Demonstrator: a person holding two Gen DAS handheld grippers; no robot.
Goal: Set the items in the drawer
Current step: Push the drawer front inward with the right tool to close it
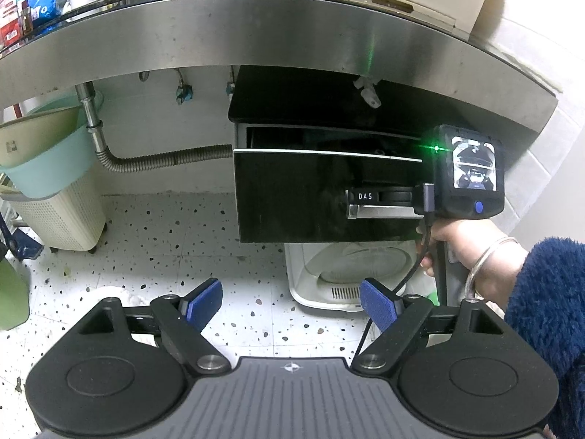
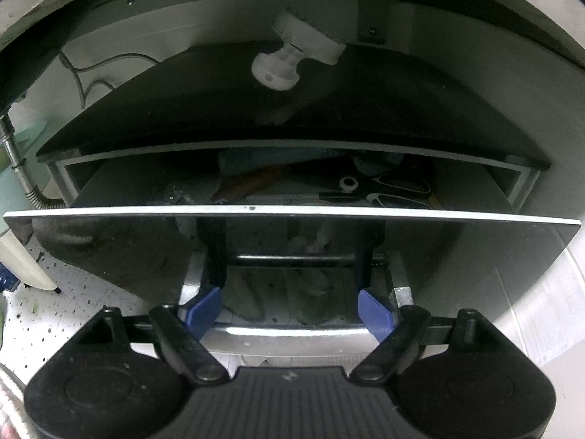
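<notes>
A black glossy drawer (image 1: 292,194) under a steel counter stands partly pulled out. My right gripper (image 2: 290,311) is open, its blue pads either side of the drawer's metal handle (image 2: 292,333), right up at the drawer front (image 2: 475,256). Inside the drawer lie scissors (image 2: 395,192), a wooden-handled tool (image 2: 252,179) and other items. The right gripper's body also shows in the left wrist view (image 1: 468,172), held by a hand at the handle (image 1: 384,212). My left gripper (image 1: 290,305) is open and empty, held back from the drawer above the floor.
A steel counter edge (image 1: 256,33) runs overhead, with packets on top. A flexible metal hose (image 1: 146,161) and laundry baskets (image 1: 55,190) stand at the left. A white appliance (image 1: 347,270) sits on the speckled floor below the drawer. A white knob (image 2: 285,66) hangs above the drawer.
</notes>
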